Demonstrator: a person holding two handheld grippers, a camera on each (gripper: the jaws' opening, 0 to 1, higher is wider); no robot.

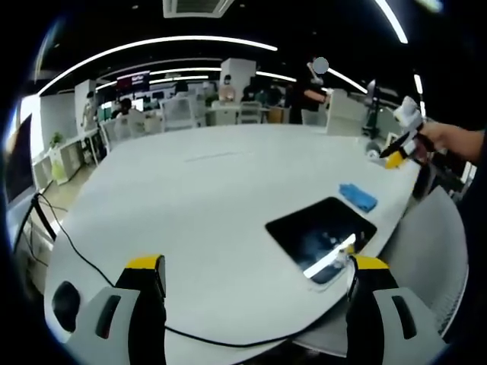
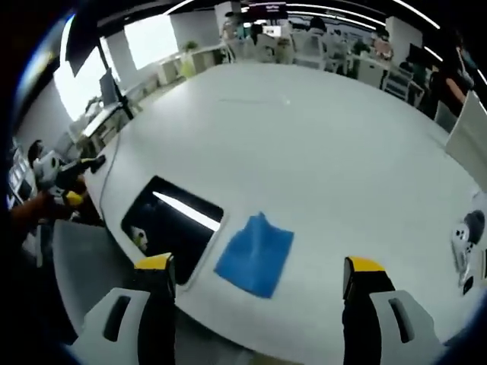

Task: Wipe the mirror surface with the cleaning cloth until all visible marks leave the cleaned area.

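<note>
On the white table (image 2: 319,144): one mirror (image 2: 171,220), one blue cloth (image 2: 256,254); each gripper (image 1: 255,296) (image 2: 255,293) wide open, empty.

1. a wide white surface (image 1: 213,198) with a rounded edge carries everything.
2. a dark mirror (image 2: 171,224) lies flat near that edge, reflecting a bright ceiling light strip.
3. a blue cloth (image 2: 256,253) lies flat on the surface just beside the mirror, not overlapping it.
4. a black cable (image 1: 84,255) trails across the surface near its edge in the left gripper view.
</note>
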